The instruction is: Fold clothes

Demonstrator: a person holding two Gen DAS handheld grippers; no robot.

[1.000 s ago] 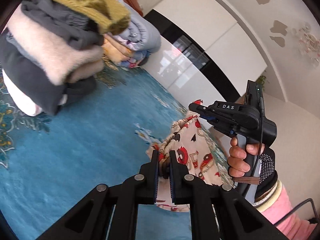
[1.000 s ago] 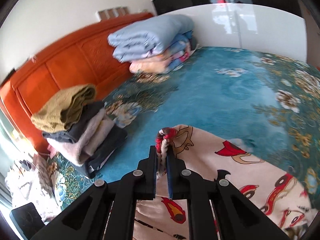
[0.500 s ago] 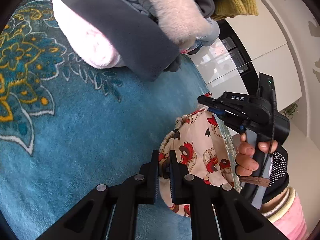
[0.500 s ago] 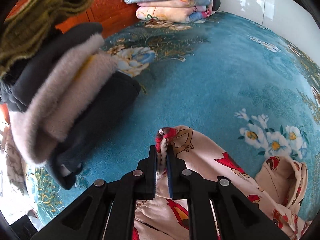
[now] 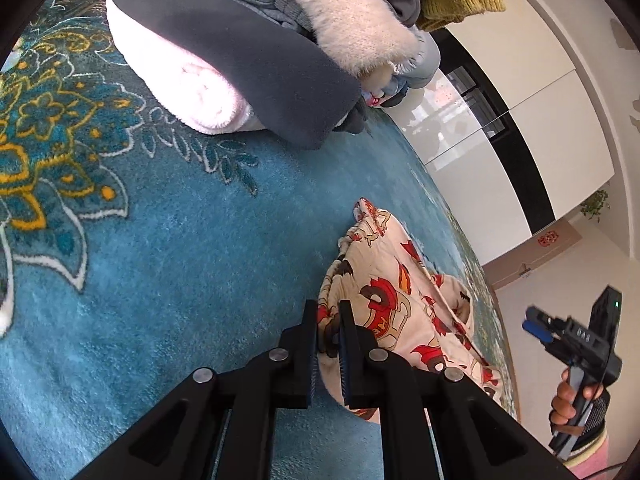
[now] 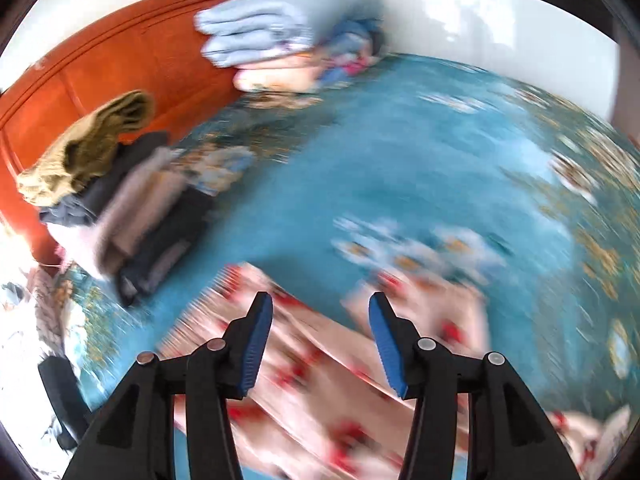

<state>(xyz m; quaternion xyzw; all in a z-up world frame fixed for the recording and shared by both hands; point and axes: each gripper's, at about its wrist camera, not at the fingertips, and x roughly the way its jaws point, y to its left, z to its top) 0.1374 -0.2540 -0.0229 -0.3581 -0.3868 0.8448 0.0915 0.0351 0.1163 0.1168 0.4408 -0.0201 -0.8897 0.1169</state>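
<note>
The cream cotton garment printed with red cartoon cars (image 5: 404, 312) is lying doubled over on the teal floral plush bedspread (image 5: 192, 264), so one fold looks laid and more remain. The left gripper (image 5: 329, 340) is pinching its gathered edge, while the right gripper (image 6: 320, 340), jaws just having opened, is hanging spread and empty above it. A stack of folded fleece and knit clothes (image 5: 256, 40) is sitting nearby.
</note>
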